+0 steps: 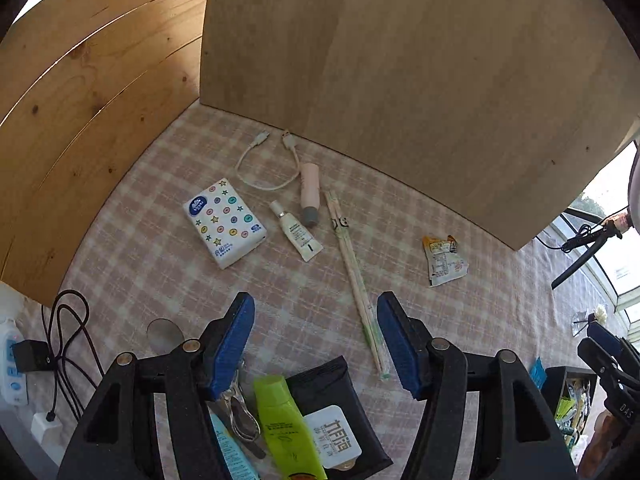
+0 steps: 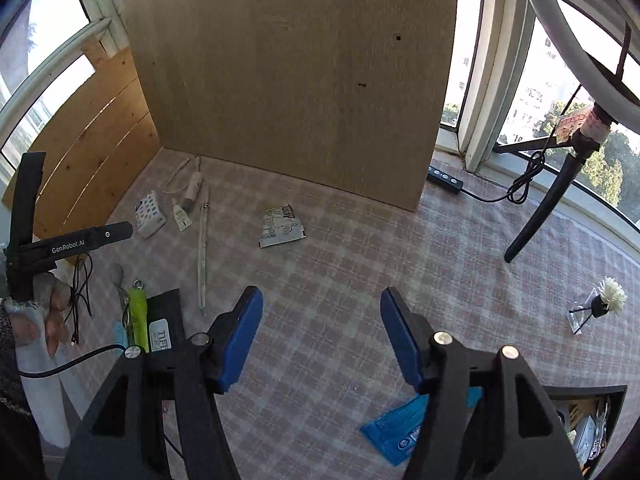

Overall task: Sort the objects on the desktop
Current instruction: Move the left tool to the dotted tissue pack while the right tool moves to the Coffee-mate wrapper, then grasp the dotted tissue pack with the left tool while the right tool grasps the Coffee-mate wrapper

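Hovering spread and empty, each blue-padded hand-held gripper [image 1: 316, 336] [image 2: 322, 334] overlooks checked cloth [image 2: 340, 260] and crinkled foil sachet [image 2: 281, 226].

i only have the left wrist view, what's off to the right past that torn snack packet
Observer: A blue flat packet lies on the checked tablecloth, right under the right hand-held gripper.
Operator: is that gripper holding anything
Observer: No, its jaws stand open and empty above the cloth.
Operator: anything further right
Observer: A small black vase with a white flower stands near the window side, and a black power strip lies by the sill behind the wooden board.
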`<state>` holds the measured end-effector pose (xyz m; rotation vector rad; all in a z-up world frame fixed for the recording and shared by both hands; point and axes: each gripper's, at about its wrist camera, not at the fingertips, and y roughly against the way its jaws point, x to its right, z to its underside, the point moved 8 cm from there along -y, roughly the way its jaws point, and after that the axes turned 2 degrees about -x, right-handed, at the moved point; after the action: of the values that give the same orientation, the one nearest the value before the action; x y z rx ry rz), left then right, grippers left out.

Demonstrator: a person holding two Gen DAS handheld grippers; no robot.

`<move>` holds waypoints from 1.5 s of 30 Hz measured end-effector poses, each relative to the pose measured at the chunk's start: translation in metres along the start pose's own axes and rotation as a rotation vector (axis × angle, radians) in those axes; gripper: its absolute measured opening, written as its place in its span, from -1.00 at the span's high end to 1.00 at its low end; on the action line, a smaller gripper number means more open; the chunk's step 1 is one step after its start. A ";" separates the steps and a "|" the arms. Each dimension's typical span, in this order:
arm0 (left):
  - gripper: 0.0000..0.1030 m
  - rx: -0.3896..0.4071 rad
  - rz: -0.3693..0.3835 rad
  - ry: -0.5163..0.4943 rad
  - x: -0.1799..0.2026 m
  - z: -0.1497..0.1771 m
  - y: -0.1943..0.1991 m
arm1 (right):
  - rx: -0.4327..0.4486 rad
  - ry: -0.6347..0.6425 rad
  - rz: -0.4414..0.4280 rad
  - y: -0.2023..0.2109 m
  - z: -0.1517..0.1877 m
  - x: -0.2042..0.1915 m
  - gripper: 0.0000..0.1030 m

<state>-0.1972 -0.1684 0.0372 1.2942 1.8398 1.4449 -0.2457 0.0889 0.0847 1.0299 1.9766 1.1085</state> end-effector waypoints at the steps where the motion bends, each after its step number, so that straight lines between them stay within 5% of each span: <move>1: -0.19 -0.007 -0.010 0.033 -0.012 -0.006 -0.006 | -0.016 -0.004 -0.018 -0.011 -0.005 -0.005 -0.18; 8: -0.19 -0.070 -0.084 0.190 -0.070 -0.033 -0.050 | -0.107 -0.019 -0.080 -0.078 -0.034 -0.027 -0.18; 17: -0.20 -0.116 -0.081 0.296 -0.085 -0.052 -0.098 | -0.159 0.034 -0.041 -0.131 -0.050 -0.046 -0.18; 32: -0.15 -0.102 -0.156 0.221 -0.094 -0.043 -0.124 | -0.216 0.105 0.110 -0.185 -0.052 -0.053 -0.18; 37: 0.00 -0.076 -0.165 0.208 -0.099 -0.039 -0.122 | -0.205 0.121 0.125 -0.193 -0.056 -0.054 -0.38; 38: 0.01 -0.073 -0.160 0.206 -0.100 -0.038 -0.122 | -0.207 0.116 0.125 -0.192 -0.056 -0.054 -0.36; 41: 0.03 -0.071 -0.144 0.197 -0.102 -0.033 -0.120 | -0.193 0.130 0.118 -0.187 -0.056 -0.057 0.16; 45: 0.04 -0.079 -0.129 0.186 -0.102 -0.021 -0.116 | -0.210 0.120 0.092 -0.180 -0.049 -0.054 0.26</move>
<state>-0.2127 -0.2684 -0.0819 1.0138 1.9240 1.5959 -0.3162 -0.0373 -0.0454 0.9697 1.8712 1.4242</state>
